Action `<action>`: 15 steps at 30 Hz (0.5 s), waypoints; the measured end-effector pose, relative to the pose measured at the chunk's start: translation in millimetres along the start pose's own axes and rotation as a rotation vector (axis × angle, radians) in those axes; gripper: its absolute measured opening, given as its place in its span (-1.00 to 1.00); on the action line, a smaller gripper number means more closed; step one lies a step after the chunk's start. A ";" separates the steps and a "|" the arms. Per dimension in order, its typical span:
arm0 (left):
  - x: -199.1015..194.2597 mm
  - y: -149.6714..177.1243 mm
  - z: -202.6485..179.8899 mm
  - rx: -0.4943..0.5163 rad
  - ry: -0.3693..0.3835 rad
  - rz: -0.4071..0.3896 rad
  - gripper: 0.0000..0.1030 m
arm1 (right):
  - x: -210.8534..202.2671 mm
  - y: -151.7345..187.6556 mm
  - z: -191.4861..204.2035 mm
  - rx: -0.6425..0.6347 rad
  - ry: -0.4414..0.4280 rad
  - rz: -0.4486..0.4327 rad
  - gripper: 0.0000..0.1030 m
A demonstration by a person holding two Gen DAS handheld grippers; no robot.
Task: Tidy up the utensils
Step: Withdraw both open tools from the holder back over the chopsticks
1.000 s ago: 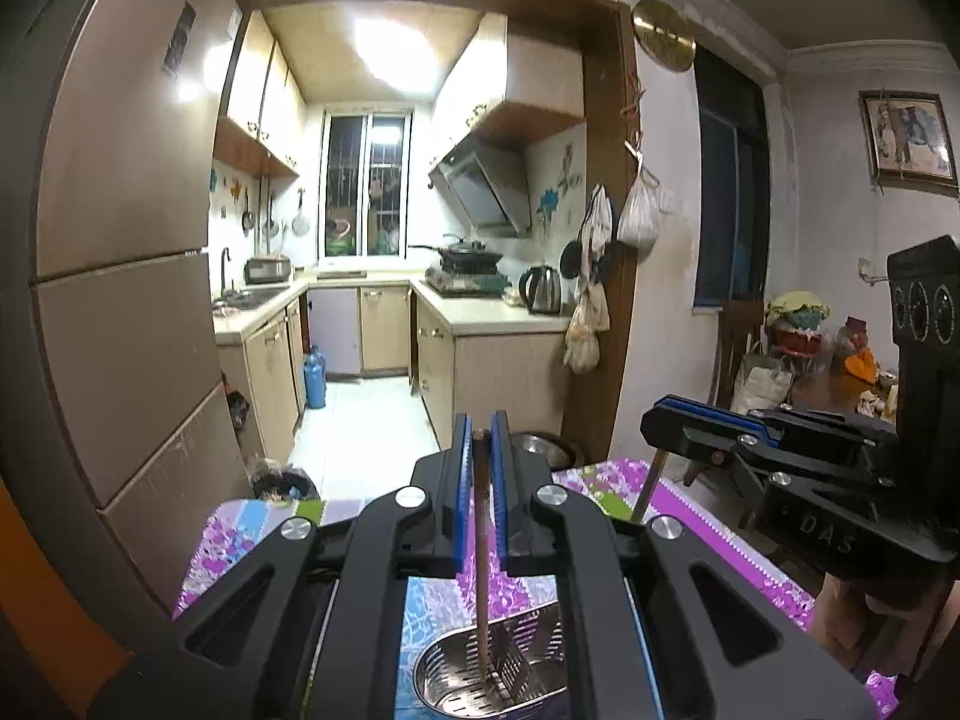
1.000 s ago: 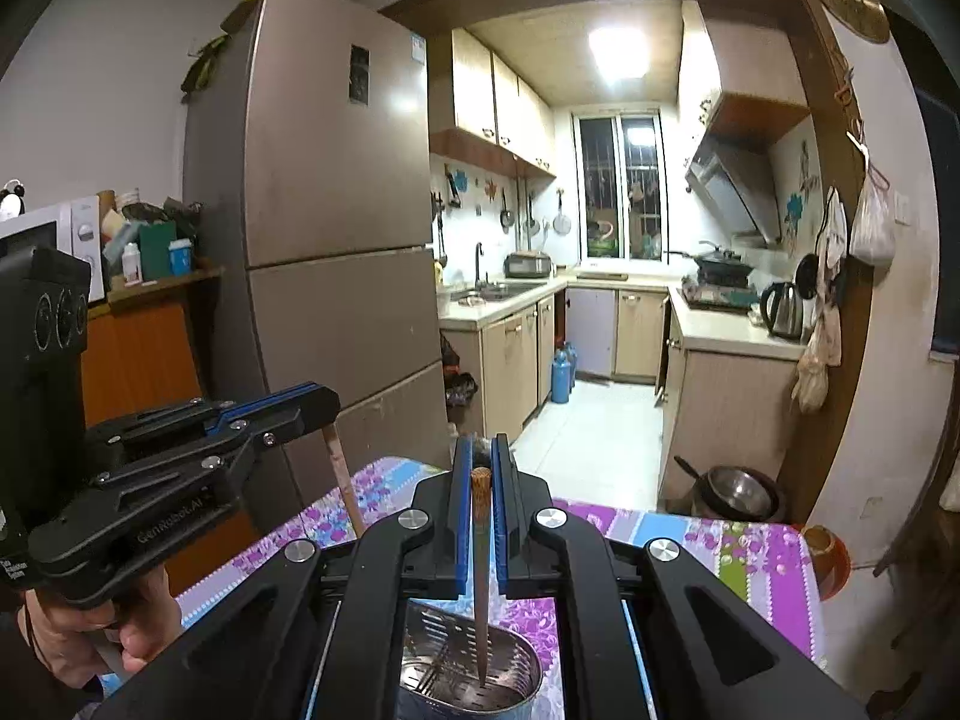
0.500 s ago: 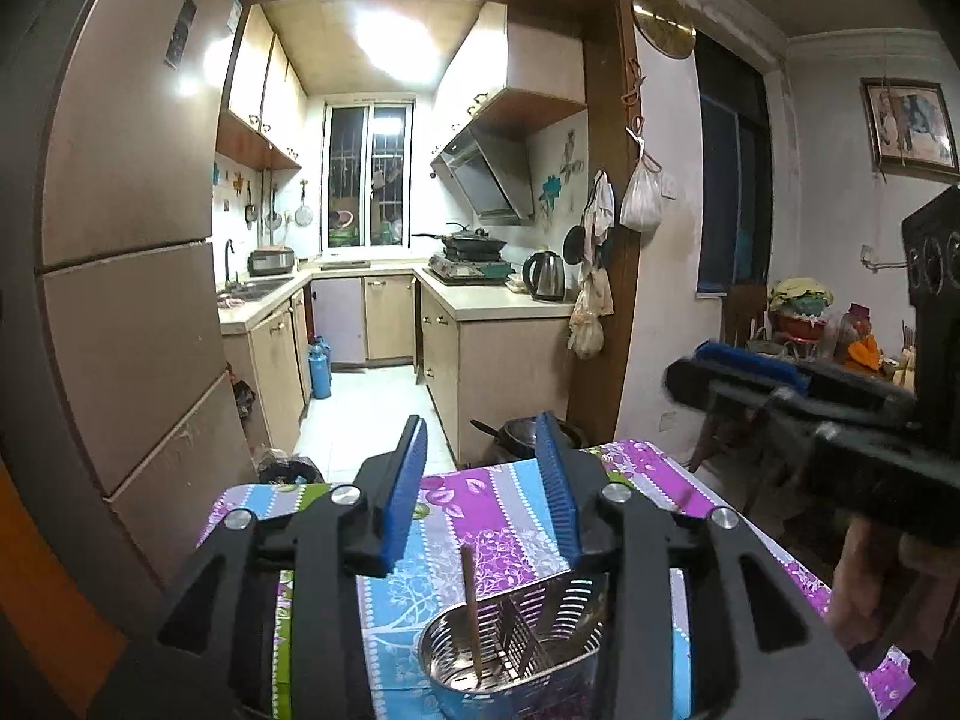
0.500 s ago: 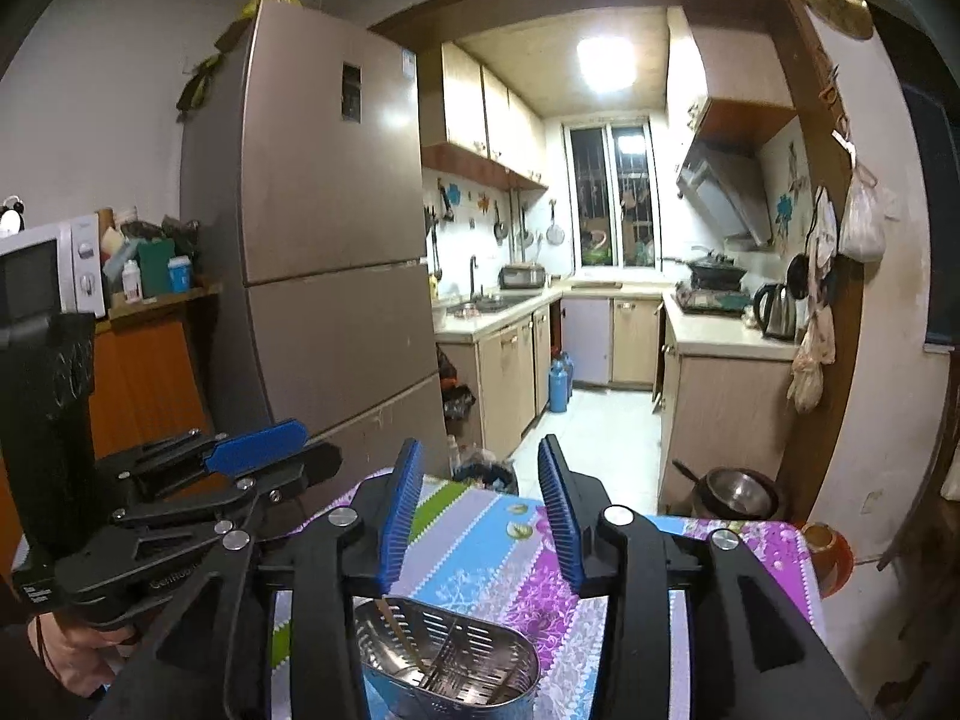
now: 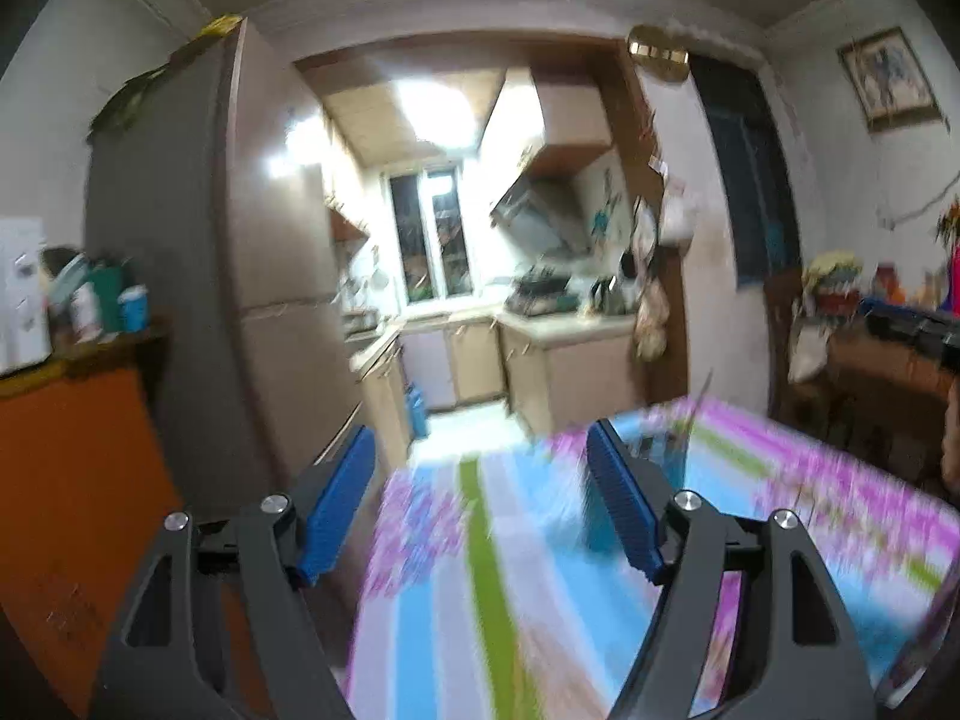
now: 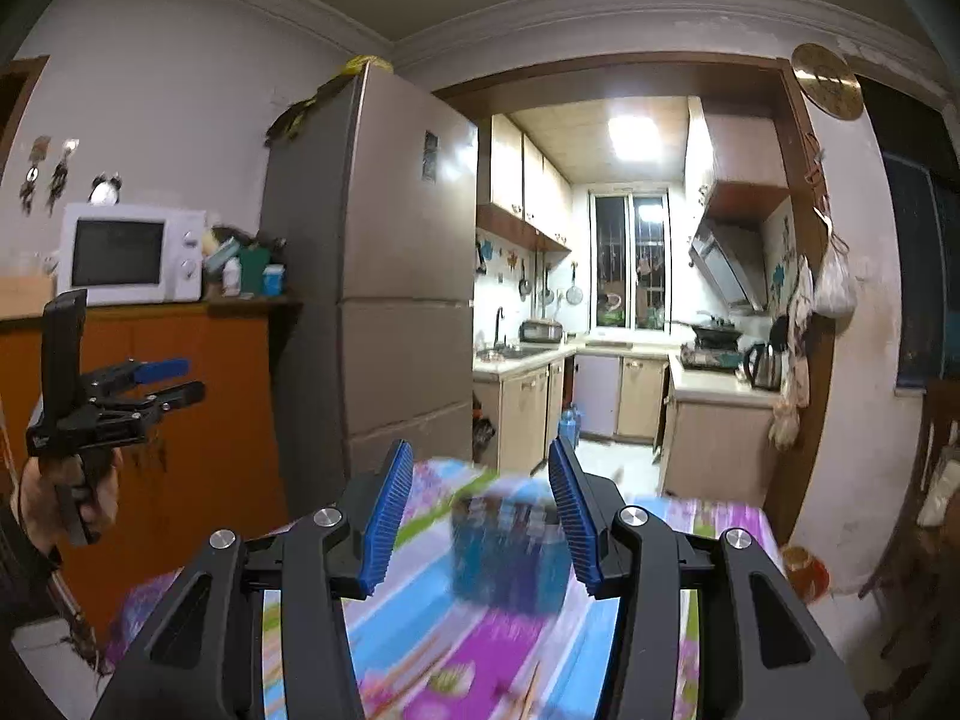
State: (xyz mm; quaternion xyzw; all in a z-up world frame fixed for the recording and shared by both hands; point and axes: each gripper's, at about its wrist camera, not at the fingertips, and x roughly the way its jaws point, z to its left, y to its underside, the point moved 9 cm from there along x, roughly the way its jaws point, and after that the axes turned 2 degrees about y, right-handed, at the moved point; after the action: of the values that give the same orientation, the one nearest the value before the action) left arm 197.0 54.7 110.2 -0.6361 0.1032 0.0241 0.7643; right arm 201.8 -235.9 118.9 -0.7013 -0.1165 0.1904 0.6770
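Utensils are hard to make out here: the metal utensil holder (image 6: 510,546) is only a blurred blue-grey block on the flowered tablecloth (image 6: 420,594), seen between the fingers of the right gripper (image 6: 480,516) and somewhat beyond them, near the far edge of the table. A thin stick rising by the far table edge in the left wrist view may be a chopstick; the smear hides it.

At the far left, a hand (image 6: 66,495) holds the left gripper (image 5: 480,507) up off the table beside the orange cabinet (image 6: 198,420). Its jaws have just been opening and now stand wide, with nothing between them.

The right gripper's jaws have also just been opening and stand about half apart, empty. Both tools look released and free, probably so each can go for another piece.
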 end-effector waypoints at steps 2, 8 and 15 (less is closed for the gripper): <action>-9.4 39.1 2.8 0.014 -0.011 0.060 0.36 | -18.4 37.8 10.6 0.007 0.023 0.033 -0.05; -12.2 186.8 7.1 -0.082 0.027 0.291 0.32 | -49.9 130.6 22.8 0.074 0.093 0.140 -0.05; 5.3 249.2 1.3 -0.120 0.046 0.376 -0.22 | -62.5 191.4 23.4 0.120 0.162 0.223 -0.05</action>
State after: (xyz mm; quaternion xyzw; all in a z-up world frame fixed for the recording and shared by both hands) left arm 160.4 102.7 -131.7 -0.6504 0.2362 0.1582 0.7044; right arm 117.5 -251.8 -64.8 -0.6811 0.0287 0.2140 0.6996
